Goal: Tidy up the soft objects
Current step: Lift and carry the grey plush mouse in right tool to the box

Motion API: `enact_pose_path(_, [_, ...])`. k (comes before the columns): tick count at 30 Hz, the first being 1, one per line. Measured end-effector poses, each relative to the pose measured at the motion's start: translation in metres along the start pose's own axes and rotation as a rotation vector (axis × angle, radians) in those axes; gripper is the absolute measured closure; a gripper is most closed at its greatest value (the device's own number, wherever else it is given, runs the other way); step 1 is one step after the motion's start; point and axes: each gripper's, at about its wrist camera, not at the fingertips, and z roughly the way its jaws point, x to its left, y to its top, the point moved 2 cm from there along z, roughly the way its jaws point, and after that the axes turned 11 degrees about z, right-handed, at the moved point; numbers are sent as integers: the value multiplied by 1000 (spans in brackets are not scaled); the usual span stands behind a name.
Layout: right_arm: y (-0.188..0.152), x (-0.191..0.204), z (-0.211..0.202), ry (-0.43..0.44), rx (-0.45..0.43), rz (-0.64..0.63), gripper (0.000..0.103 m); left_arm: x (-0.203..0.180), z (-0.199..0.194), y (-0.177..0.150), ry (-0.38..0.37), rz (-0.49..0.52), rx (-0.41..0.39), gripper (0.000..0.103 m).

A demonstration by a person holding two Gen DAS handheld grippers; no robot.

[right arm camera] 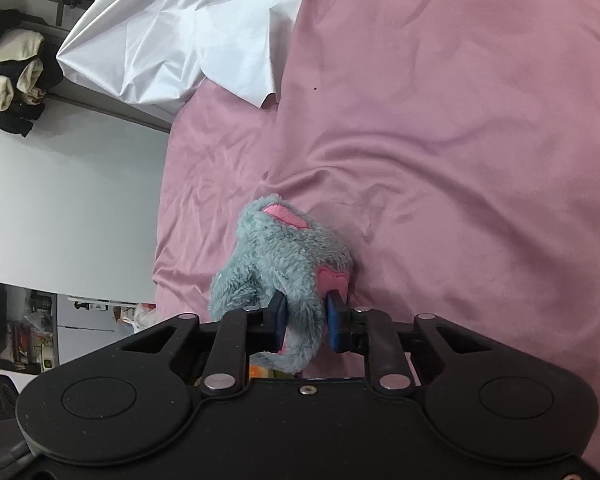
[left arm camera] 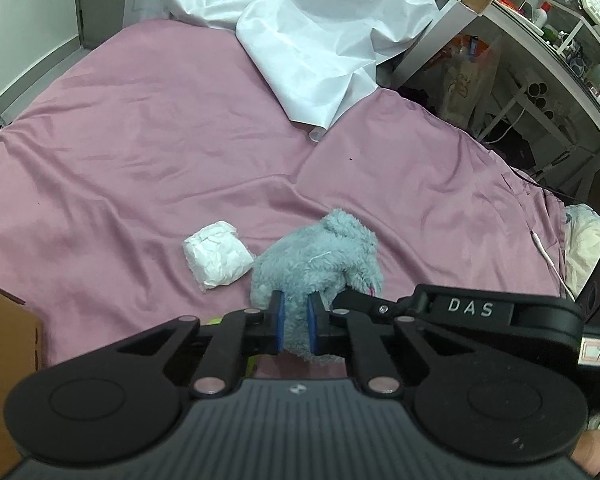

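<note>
Left wrist: both claws [left arm camera: 296,316] [right arm camera: 306,318] clamping plush [left arm camera: 320,256].

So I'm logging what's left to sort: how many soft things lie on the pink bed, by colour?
Grey-blue: 1, plush toy, gripped by both grippers
White: 2, wad, sheet
Total: 3

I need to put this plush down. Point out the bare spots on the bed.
Both the left hand-held gripper and right hand-held gripper are shut on the grey plush toy. Bare pink sheet lies open between the white tissue wad and the white cover. It is crowded right around the wad, and by the cardboard box.
</note>
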Motion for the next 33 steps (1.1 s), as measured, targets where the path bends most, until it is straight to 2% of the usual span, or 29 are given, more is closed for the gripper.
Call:
enact_pose_path(10, [-17, 6, -26, 15, 3, -21, 85, -4, -29, -6, -13, 21, -10, 92])
enact_pose_path(18, [-39, 21, -44, -7, -11, -99, 85, -1, -57, -22, -22, 6, -24, 92])
enact_pose_path(33, [-90, 65, -55, 10, -42, -173, 85, 31, -119, -41, -5, -36, -84, 92])
